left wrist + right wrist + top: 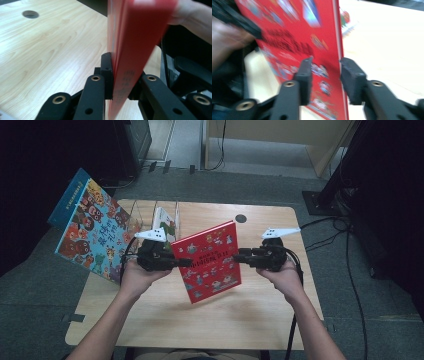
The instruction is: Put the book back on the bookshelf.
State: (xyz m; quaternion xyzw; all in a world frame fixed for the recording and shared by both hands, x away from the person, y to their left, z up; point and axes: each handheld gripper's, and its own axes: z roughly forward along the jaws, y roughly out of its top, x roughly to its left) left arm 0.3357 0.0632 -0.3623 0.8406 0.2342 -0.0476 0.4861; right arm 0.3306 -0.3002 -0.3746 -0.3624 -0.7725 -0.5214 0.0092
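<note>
Your left gripper [181,262] is clamped on the left edge of the red book [212,261]; in the left gripper view both pads pinch the red book [130,50] edge-on, one black pad flat on each cover, no gap visible. Book is off the wooden table [250,315], held in the air over the middle of it, front cover facing up toward the high camera, tilted so the far right corner sits higher than the near left one.

Your right gripper [239,255] is at the book's right edge with jaws parted. In the right gripper view the right gripper [325,75] has the red cover [294,35] running between its two pads, but there is daylight on both sides, so the pads are not pressing. It is released, book edge just sitting in the gap. That frame is motion-blurred, so I can't confirm light contact on the left pad.

So the left hand [134,279] carries the book alone; the right hand [285,277] holds its tool level, pointing inward at the book.

Other items: a second book with a blue spine [90,227] stands tilted off the table's far-left corner, cartoon cover facing you. A clear book rack [145,217] sits at the far left of the table with a thin white book [165,222] upright in it, just behind your left gripper. Cable hole [241,218] at the far edge of the table, well apart from the book
</note>
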